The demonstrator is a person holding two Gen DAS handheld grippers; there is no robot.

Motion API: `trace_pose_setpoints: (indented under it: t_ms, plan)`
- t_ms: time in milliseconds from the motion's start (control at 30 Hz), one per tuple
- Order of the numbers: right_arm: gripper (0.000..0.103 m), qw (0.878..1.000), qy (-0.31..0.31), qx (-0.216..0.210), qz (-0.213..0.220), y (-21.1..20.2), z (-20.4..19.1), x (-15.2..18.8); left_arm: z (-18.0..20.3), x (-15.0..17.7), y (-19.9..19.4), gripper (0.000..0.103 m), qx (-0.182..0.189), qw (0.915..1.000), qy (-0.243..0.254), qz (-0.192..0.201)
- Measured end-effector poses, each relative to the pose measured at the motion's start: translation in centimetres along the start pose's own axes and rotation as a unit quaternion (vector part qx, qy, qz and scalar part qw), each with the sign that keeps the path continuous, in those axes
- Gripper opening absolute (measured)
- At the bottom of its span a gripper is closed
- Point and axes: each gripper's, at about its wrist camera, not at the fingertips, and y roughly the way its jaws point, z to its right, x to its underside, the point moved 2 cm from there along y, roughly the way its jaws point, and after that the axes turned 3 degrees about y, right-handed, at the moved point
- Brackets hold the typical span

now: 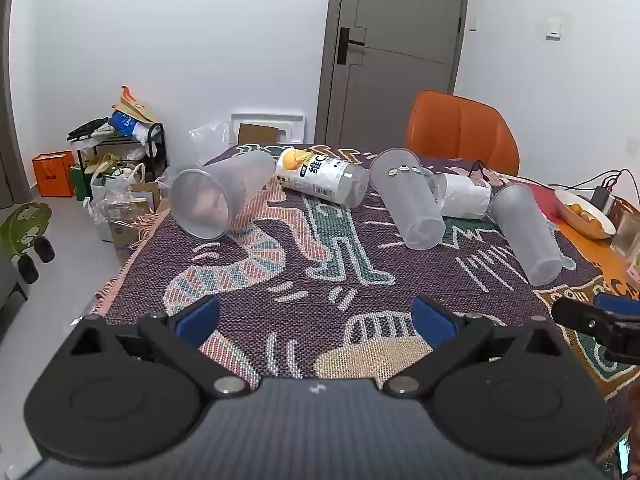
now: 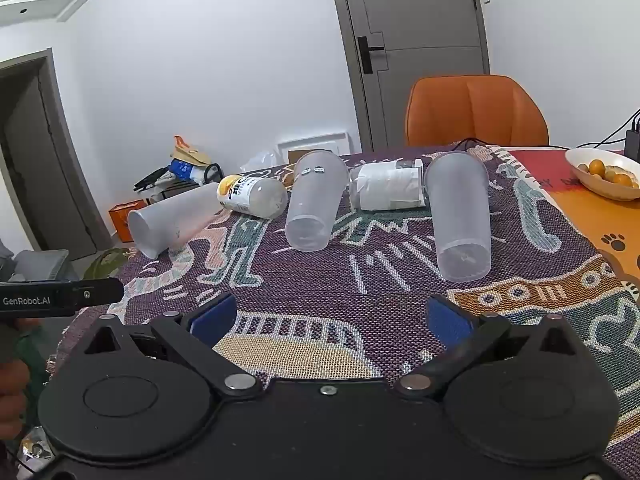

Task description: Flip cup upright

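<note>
Three frosted plastic cups lie on their sides on a patterned woven tablecloth (image 1: 280, 280). The left cup (image 1: 218, 196) (image 2: 172, 222) shows its open mouth toward the left wrist camera. The middle cup (image 1: 408, 200) (image 2: 314, 204) and the right cup (image 1: 524, 232) (image 2: 460, 216) point their bases toward me. My left gripper (image 1: 316, 316) is open and empty, low over the cloth, well short of the cups. My right gripper (image 2: 330, 318) is open and empty, also short of the cups.
A labelled bottle (image 1: 320, 178) (image 2: 252, 196) and a white-wrapped bottle (image 1: 464, 196) (image 2: 390, 186) lie behind the cups. A bowl of oranges (image 2: 606, 178) and cables sit at the right. An orange chair (image 2: 476, 110) stands behind the table. Clutter fills the floor at the left.
</note>
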Motion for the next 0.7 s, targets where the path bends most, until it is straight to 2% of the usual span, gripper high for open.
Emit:
trace_pose_setpoints:
  t_ms: [400, 700]
  plan:
    - [0.103, 1.0, 0.004, -0.001, -0.003, 0.1, 0.6, -0.4, -0.1, 0.2, 0.1, 0.101, -0.002, 1.0, 0.0, -0.001]
    - [0.103, 1.0, -0.004, -0.001, -0.002, -0.1, -0.4, -0.2, -0.1, 0.2, -0.1, 0.101, -0.001, 1.0, -0.001, -0.001]
